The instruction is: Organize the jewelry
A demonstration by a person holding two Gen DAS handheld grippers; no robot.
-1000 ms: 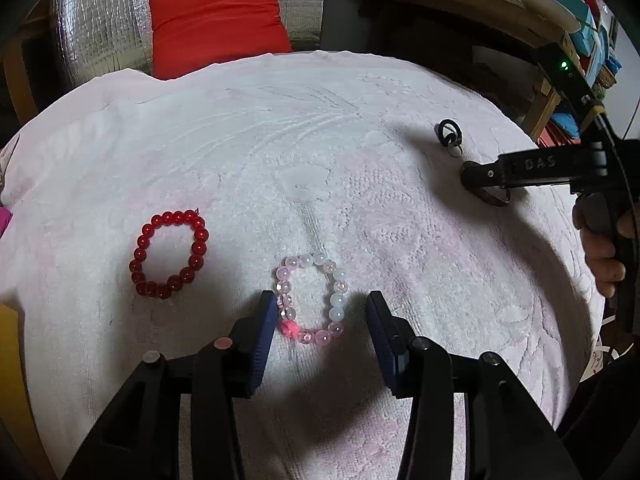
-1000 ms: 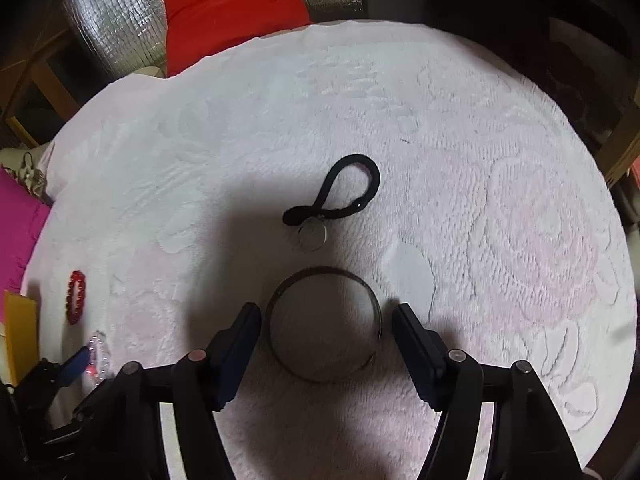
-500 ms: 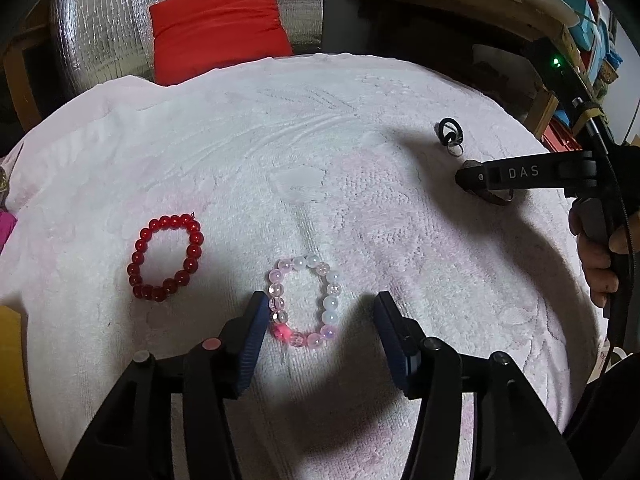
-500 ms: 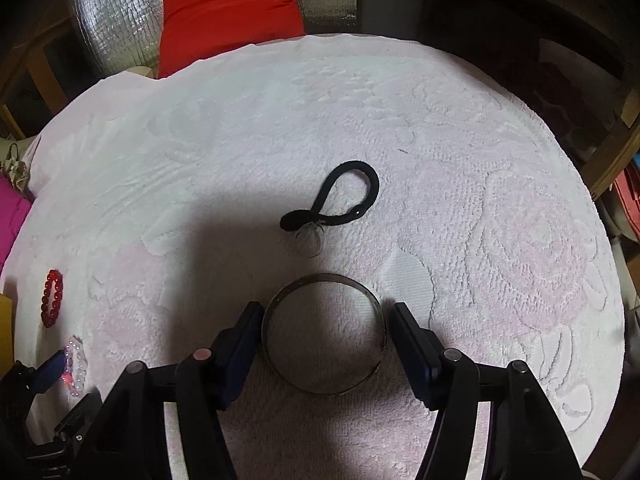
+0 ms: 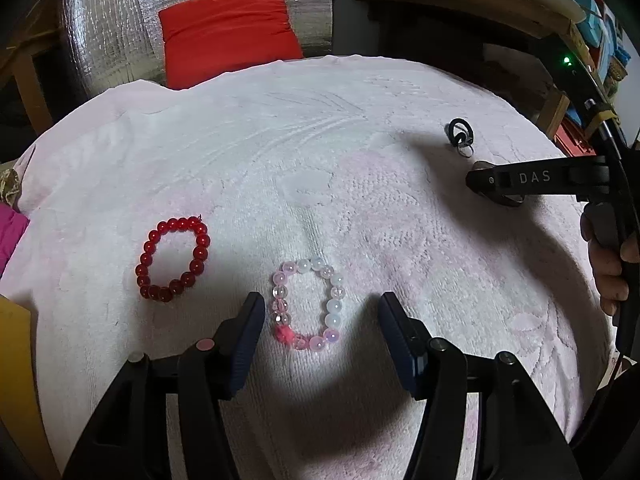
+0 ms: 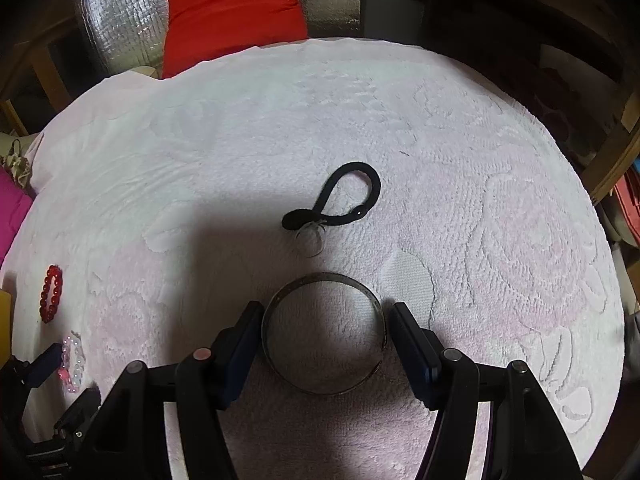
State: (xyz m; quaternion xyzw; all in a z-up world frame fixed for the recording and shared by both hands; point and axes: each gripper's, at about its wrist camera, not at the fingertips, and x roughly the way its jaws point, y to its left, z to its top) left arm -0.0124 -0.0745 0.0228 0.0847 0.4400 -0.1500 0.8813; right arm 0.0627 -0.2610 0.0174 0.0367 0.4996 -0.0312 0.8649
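A pink and white bead bracelet (image 5: pixel 333 305) lies flat on the pale towel between the fingers of my left gripper (image 5: pixel 320 304). Its jaws are opening and the pads stand clear of the beads. A red bead bracelet (image 5: pixel 199 241) lies to its left. In the right wrist view a thin metal bangle (image 6: pixel 324 276) rests on the towel, and my right gripper (image 6: pixel 325 308) has closed its pads against the bangle's two sides. A black hair tie (image 6: pixel 372 188) with a small clear ring lies just beyond it. In the left wrist view the right gripper (image 5: pixel 496 184) appears side-on at the right.
A pink-white embossed towel (image 5: pixel 320 160) covers the round surface. Behind it stand a red cushion (image 5: pixel 228 28) and silver foil padding (image 5: pixel 100 40). A yellow object (image 5: pixel 12 360) and a magenta cloth (image 5: pixel 12 232) lie at the left edge. Wooden shelving (image 5: pixel 560 32) rises at the right.
The left jaws have spread wider around the pink bracelet. The right jaws have narrowed until the pads meet the bangle's sides. Neither piece has left the towel.
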